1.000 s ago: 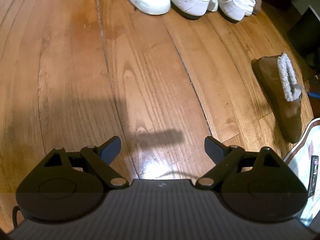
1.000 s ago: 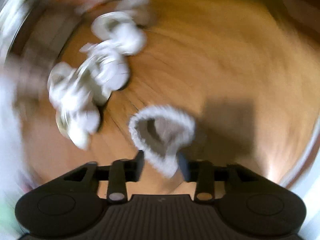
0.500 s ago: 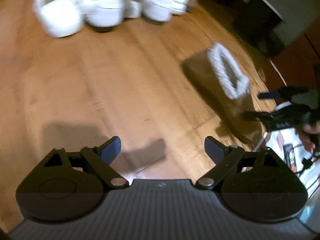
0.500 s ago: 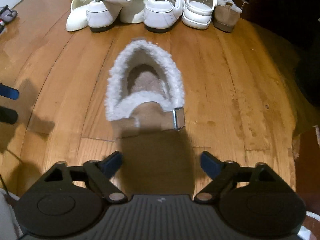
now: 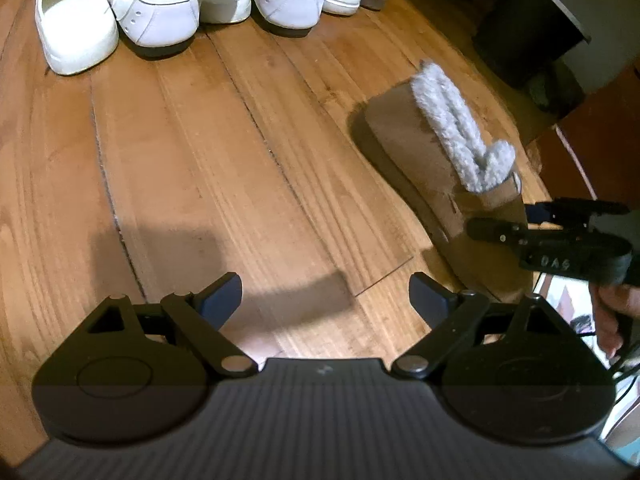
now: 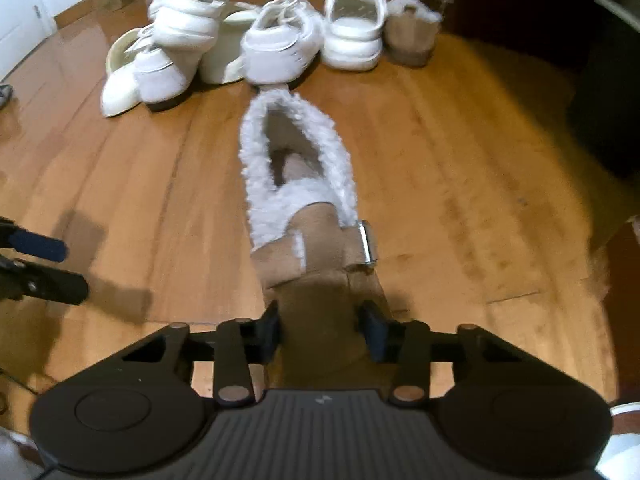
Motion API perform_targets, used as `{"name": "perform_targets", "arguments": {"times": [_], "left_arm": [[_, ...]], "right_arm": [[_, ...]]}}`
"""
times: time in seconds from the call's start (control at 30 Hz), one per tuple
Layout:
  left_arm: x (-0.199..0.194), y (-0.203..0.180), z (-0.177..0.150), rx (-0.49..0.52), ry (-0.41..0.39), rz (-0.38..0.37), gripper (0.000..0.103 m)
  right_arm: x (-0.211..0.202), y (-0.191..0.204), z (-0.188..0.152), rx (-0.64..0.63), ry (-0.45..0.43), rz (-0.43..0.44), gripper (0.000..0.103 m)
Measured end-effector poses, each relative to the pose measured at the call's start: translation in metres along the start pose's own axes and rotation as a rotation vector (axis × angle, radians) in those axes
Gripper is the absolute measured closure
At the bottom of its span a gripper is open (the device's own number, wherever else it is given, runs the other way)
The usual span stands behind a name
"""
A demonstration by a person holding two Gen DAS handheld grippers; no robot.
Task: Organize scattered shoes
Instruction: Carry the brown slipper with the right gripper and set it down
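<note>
- Tan suede slipper (image 6: 316, 280) with white fleece lining, lying on the wooden floor (image 6: 460, 184), toe end between the fingers of the right gripper (image 6: 320, 326).
- Right jaws just been closing, pads now pressed against both sides of the slipper's toe.
- Left gripper (image 5: 326, 294) spread wide over bare boards, nothing between its fingers; slipper near, off to its right.
- Row of white shoes (image 6: 276, 44) beyond the slipper's fleece opening, a second tan fleece-lined slipper (image 6: 410, 32) at the row's right end.
</note>
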State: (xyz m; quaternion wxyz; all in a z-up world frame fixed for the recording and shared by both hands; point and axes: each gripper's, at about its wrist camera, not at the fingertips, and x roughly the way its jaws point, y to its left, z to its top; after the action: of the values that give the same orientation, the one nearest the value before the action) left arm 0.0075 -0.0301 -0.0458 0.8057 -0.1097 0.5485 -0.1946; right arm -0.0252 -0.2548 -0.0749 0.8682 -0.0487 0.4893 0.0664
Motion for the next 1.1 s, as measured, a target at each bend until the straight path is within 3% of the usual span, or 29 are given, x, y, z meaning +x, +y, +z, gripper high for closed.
{"name": "perform_targets", "arguments": {"times": [0.13,0.23,0.3,0.37,0.4,0.47,0.6,0.77,1.1], "left_arm": [[0.001,-0.008,0.009,-0.02,-0.018,-0.018,0.012],[0.003,-0.017,0.012,0.004,-0.022,0.0,0.012],[0.007,-0.024,0.012,0.017,-0.028,0.003,0.012],[0.014,-0.031,0.012,0.018,-0.013,-0.019,0.012],[0.017,-0.034,0.011,0.022,-0.007,-0.029,0.012],[0.023,-0.042,0.01,0.044,0.002,-0.039,0.012],[0.026,-0.051,0.007,0.09,0.019,-0.016,0.012],[0.024,-0.043,0.012,0.075,0.013,0.016,0.012],[0.012,0.008,0.016,-0.059,-0.008,0.121,0.012]], "right_arm": [[-0.011,-0.016,0.004,-0.019,-0.04,-0.087,0.064],[-0.013,-0.025,0.008,-0.074,-0.024,-0.152,0.064],[-0.014,-0.029,0.007,-0.09,-0.018,-0.193,0.052],[-0.017,-0.034,0.006,-0.076,-0.019,-0.246,0.022],[-0.019,-0.036,0.006,-0.06,-0.028,-0.248,0.017],[-0.032,-0.04,0.006,-0.008,-0.055,-0.207,0.012],[-0.041,-0.042,0.014,0.09,-0.01,-0.139,0.012],[-0.041,-0.028,0.022,0.166,0.007,-0.072,0.012],[-0.014,0.039,0.04,0.07,0.091,0.05,0.012]]}}
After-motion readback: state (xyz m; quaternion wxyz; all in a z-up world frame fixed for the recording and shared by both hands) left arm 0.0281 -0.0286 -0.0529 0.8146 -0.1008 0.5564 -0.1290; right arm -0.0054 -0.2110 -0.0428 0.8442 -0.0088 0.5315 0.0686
